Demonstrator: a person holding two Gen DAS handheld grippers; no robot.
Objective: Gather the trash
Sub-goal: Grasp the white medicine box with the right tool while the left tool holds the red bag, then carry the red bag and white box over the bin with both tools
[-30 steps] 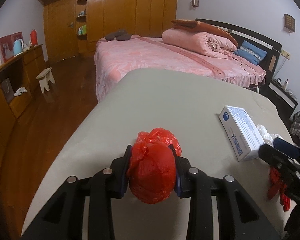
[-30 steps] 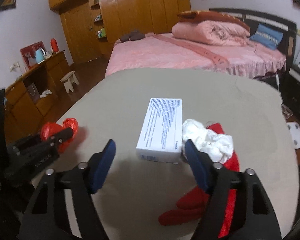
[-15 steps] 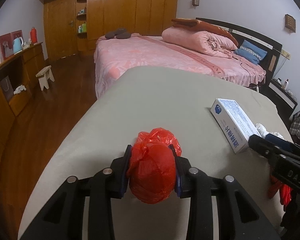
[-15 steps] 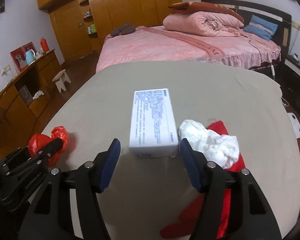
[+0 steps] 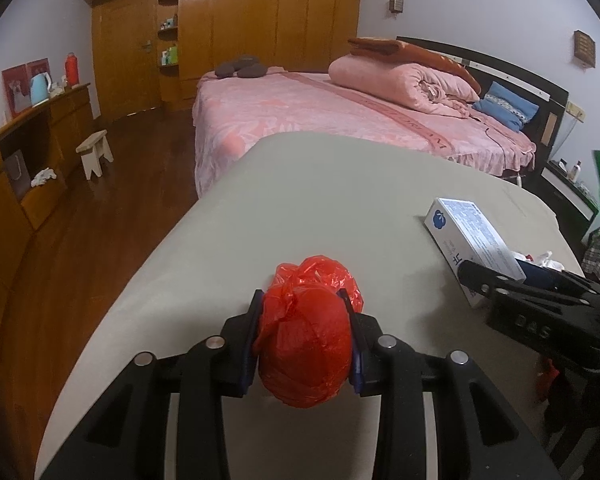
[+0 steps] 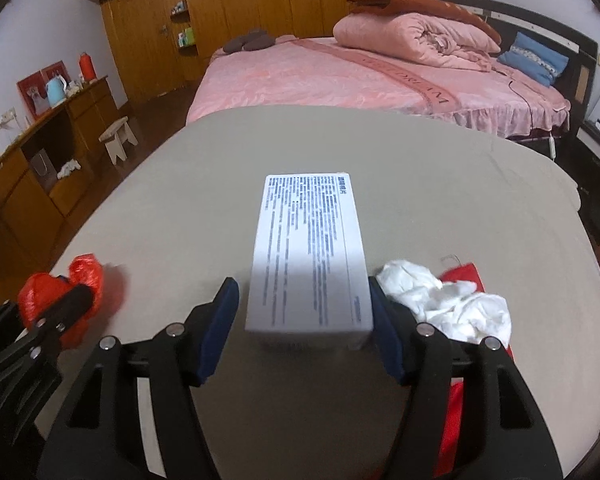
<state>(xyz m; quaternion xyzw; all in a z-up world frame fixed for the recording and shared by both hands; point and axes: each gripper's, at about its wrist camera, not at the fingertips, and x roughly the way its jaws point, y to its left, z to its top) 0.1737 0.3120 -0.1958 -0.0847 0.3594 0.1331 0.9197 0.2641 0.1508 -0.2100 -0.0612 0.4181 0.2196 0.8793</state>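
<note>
My left gripper point(image 5: 301, 298) is shut on a crumpled red plastic bag point(image 5: 306, 344), low over the grey table point(image 5: 300, 208) near its left edge. A white printed box point(image 6: 308, 248) lies flat on the table between the open jaws of my right gripper point(image 6: 302, 286). The right pad is at the box's edge, and a gap shows at the left pad. Crumpled white tissue point(image 6: 448, 304) rests on a red cloth-like thing point(image 6: 460, 276) just right of the box. The right wrist view also shows the red bag point(image 6: 84, 268) at far left.
A bed with pink covers point(image 5: 340, 112) stands beyond the table. Wooden wardrobes point(image 5: 260, 20) line the back wall. A low sideboard point(image 5: 28, 152) and a small stool point(image 5: 96, 152) stand on the wooden floor at left. Dark furniture point(image 6: 596, 168) is at right.
My right gripper has moved forward and down, so the box's near end now lies between its jaws. The left gripper has kept still with the red bag.
</note>
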